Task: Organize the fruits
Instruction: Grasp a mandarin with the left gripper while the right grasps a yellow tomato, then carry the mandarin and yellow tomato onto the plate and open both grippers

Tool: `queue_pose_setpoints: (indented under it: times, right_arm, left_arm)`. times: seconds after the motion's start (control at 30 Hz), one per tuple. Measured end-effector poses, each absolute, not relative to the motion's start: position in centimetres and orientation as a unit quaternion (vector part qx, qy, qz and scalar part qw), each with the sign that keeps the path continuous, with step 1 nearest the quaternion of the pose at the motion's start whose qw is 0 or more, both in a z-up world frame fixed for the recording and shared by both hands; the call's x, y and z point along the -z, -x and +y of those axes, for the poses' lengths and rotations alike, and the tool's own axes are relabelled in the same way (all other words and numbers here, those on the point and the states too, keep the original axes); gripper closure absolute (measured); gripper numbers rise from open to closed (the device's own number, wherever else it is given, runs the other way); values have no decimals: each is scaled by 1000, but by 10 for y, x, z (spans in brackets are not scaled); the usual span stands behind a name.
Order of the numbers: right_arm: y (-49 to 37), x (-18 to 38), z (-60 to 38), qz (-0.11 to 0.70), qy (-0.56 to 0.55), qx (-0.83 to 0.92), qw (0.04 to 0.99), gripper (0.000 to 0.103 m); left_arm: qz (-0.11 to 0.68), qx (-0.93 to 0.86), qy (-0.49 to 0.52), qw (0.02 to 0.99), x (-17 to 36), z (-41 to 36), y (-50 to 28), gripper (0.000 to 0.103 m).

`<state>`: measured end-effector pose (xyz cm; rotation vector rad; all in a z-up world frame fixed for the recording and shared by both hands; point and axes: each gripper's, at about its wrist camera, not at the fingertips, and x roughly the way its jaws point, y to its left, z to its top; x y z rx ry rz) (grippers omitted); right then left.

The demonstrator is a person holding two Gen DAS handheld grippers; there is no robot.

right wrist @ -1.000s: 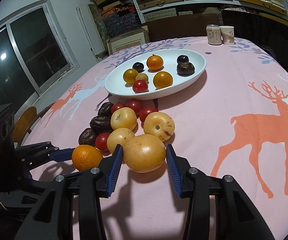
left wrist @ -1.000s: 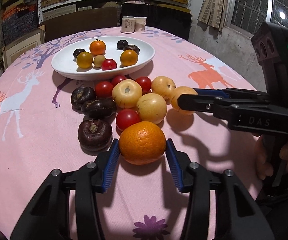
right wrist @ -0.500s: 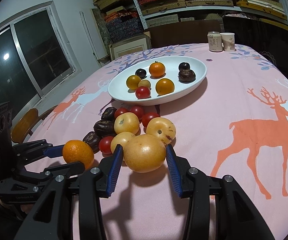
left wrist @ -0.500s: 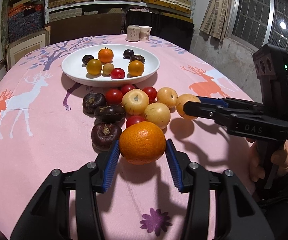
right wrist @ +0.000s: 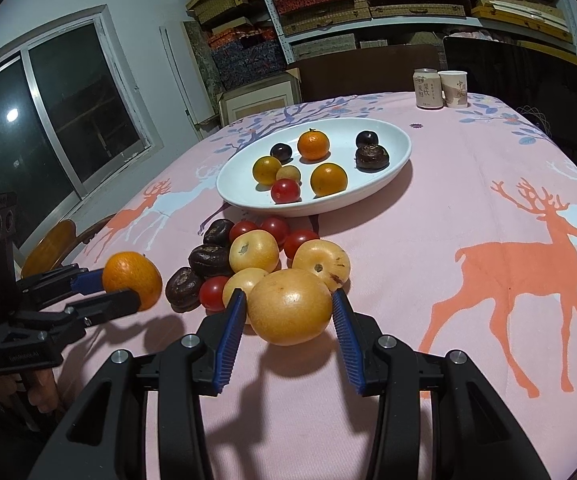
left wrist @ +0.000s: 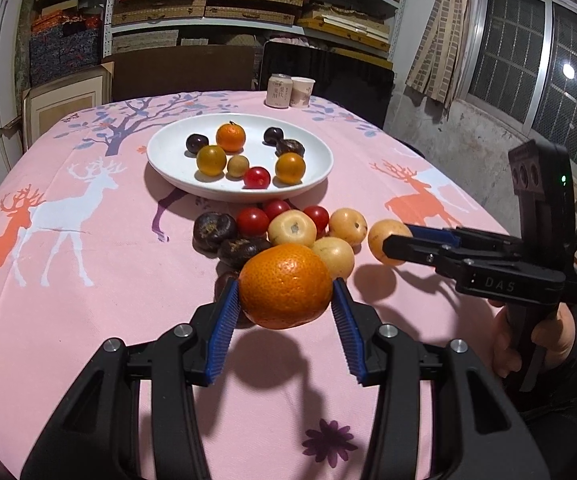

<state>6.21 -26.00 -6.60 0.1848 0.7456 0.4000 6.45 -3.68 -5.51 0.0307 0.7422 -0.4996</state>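
Note:
My left gripper (left wrist: 284,285) is shut on an orange (left wrist: 284,286) and holds it off the pink cloth, its shadow falling below. In the right wrist view that orange (right wrist: 130,278) hangs at the left in the left gripper (right wrist: 126,286). My right gripper (right wrist: 288,300) is shut on a large yellow fruit (right wrist: 290,306) at the near end of a loose pile of yellow fruits (right wrist: 253,250), cherry tomatoes (right wrist: 274,227) and dark brown fruits (right wrist: 210,258). Beyond the pile stands a white oval plate (right wrist: 392,148) with several small fruits in it.
A drink can (left wrist: 279,91) and a paper cup (left wrist: 301,92) stand at the table's far edge. A person's hand (left wrist: 548,336) grips the right gripper's handle at the right. Shelves of boxes fill the back wall, and a wooden chair (right wrist: 50,246) stands to the left.
My left gripper has lifted the orange off the cloth and carried it a little toward the pile and plate. The right gripper and its yellow fruit have stayed put.

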Motion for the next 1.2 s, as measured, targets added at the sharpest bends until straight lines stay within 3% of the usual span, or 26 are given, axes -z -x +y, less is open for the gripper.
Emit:
queue_pose_setpoints:
  times: [0.27,0.47,0.53,0.57,0.6,0.67,0.87,1.0,1.07,1.1,1.13,1.2]
  right_arm:
    - [-82,24,-255,339,-72,-200,916,59]
    - [-142,-1,-261,342,-69,-186,918,60]
    - [-152,3,-267,370,-93,-196,903,55]
    - [-148,4,-267,371,-90,-202,902,49]
    - [-137,6,-265,370,-70,-202,904,37]
    - [-110,15,-261,372,-36,-222,901,30]
    - [-35,44,-230,378,45,-290,878,26]
    - [-38,60,-200,377,97,-261,883,26]
    - [-50,69,-191,391,88,-259,879,27]
    - [-57,75,-187,403,93,-249,876,41]
    - [-61,81,-183,419,95,-251,867,61]
    - [-63,86,-177,433,101,-259,858,61]
  left_arm:
    - [341,229,-1,912,29,-24,-107,57]
    - [352,212,14,911,20,-22,-177,57]
    - [359,207,19,910,21,-23,-192,57]
    - [359,212,22,909,20,-23,-194,57]
    - [356,216,22,909,20,-23,-195,57]
    - [352,218,17,910,22,-24,-192,57]
    - [359,220,35,906,31,-16,-183,57]
    - [359,210,45,908,31,-8,-176,57]
    - [358,206,46,909,30,-4,-171,57]
    - [358,204,46,910,30,-3,-168,57]
    - [357,204,47,910,29,-1,-165,57]
    - [356,203,47,911,27,3,-159,57]
